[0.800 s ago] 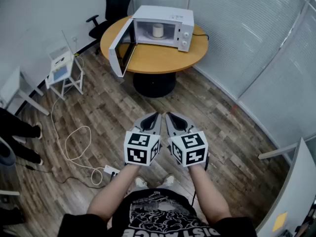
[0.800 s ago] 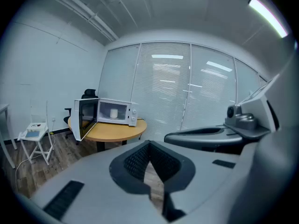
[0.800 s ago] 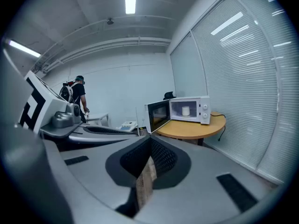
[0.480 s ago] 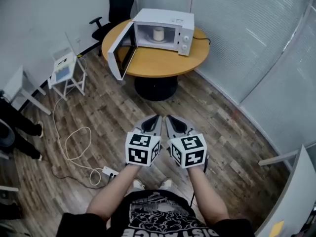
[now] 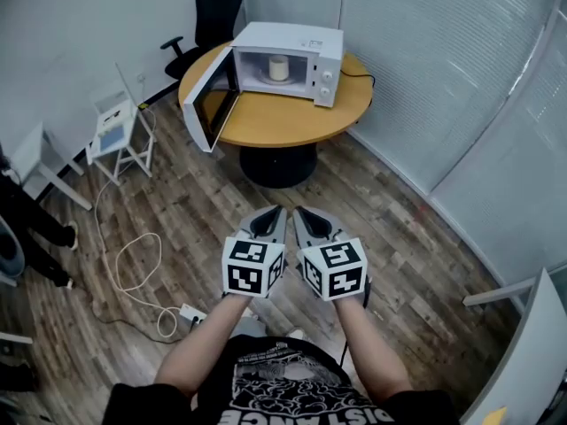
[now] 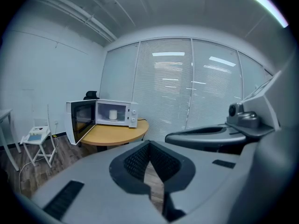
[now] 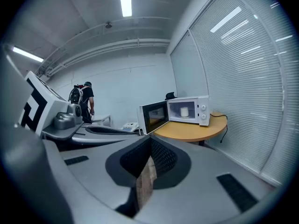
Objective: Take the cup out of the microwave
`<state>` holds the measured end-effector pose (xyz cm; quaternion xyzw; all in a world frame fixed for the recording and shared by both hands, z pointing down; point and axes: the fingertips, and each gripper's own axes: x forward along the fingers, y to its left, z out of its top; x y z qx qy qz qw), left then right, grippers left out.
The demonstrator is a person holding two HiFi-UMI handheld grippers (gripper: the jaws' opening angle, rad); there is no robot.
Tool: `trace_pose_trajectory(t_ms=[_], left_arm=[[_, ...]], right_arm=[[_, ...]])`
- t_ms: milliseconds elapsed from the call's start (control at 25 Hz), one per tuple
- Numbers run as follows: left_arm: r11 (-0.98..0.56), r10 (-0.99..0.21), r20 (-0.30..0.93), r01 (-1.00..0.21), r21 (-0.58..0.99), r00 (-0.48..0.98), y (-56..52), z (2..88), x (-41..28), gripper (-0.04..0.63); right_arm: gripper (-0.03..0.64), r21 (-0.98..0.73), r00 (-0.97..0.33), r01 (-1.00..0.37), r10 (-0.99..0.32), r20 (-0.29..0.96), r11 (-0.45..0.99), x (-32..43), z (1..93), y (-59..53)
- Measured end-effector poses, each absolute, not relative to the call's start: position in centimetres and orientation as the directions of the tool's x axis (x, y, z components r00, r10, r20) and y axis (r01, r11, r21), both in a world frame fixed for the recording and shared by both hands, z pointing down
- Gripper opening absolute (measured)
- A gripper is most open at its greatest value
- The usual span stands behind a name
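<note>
A white microwave (image 5: pixel 297 47) stands on a round wooden table (image 5: pixel 283 118) across the room, its door (image 5: pixel 211 100) swung wide open to the left. A pale cup (image 5: pixel 278 67) sits upright inside the cavity; it also shows in the left gripper view as the cup (image 6: pixel 112 115) and in the right gripper view as the cup (image 7: pixel 184 111). My left gripper (image 5: pixel 275 211) and right gripper (image 5: pixel 302 211) are held side by side over the floor, well short of the table, both pointing towards it. Both are shut with nothing in them, as seen at the left gripper (image 6: pixel 149 144) and right gripper (image 7: pixel 150 141).
A black office chair (image 5: pixel 213 7) stands behind the table. A small white stand (image 5: pixel 115 131) and a white desk leg (image 5: pixel 40 162) are at the left. A white cable (image 5: pixel 133 273) with a power strip (image 5: pixel 190 312) lies on the wood floor. A person (image 5: pixel 31 228) stands at the left edge.
The head view has shifted a little as the person walks, and the microwave and table sit slightly further left. Both grippers stay side by side and shut.
</note>
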<state>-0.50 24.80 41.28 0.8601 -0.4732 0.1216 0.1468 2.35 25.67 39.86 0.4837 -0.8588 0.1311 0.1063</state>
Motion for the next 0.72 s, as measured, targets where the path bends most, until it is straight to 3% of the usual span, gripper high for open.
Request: trace_pose_trajectory(t_ms=[720], left_arm=[[-0.562, -0.731, 0.336, -0.803, 0.198, 0.594, 8.6, 41.9, -4.2, 0.009]], right_arm=[[0.015, -0.093, -0.436, -0.896, -0.82, 0.371, 0.434, -1.5, 41.2, 10.9]])
